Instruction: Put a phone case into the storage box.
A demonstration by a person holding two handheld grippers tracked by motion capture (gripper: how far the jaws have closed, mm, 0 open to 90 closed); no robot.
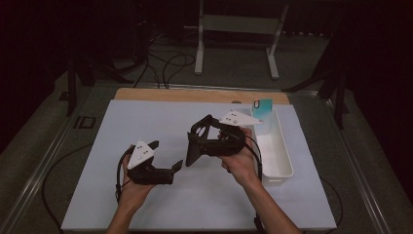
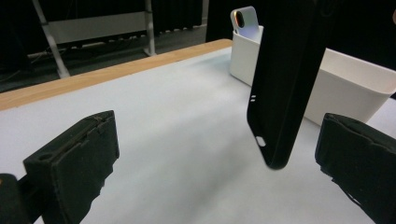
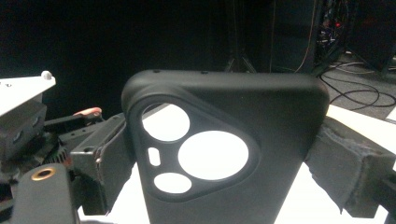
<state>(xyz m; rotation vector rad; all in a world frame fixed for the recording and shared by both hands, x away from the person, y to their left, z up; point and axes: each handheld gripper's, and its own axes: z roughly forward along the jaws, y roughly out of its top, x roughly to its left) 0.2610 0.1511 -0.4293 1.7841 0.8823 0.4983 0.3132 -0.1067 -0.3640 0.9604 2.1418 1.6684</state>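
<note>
The left claw (image 1: 168,157) sits low over the white desk (image 1: 146,122), its jaws wide apart with nothing between them. In the left gripper view the lower end of the phone case (image 2: 285,84) hangs just ahead of the open jaws, apart from both pads.

To its right, the right claw (image 1: 197,144) is clamped on the one black phone case (image 1: 191,148), held above the desk near its middle. The case stands roughly on end, long axis close to vertical with a slight tilt; in the right gripper view its camera cut-out end (image 3: 191,149), with three round openings and one small slot, points up, and the pads press on its two long edges.

Farthest right, one white bin (image 1: 275,146) rests on the desk with one phone (image 1: 261,109) leaning upright in its far end.
</note>
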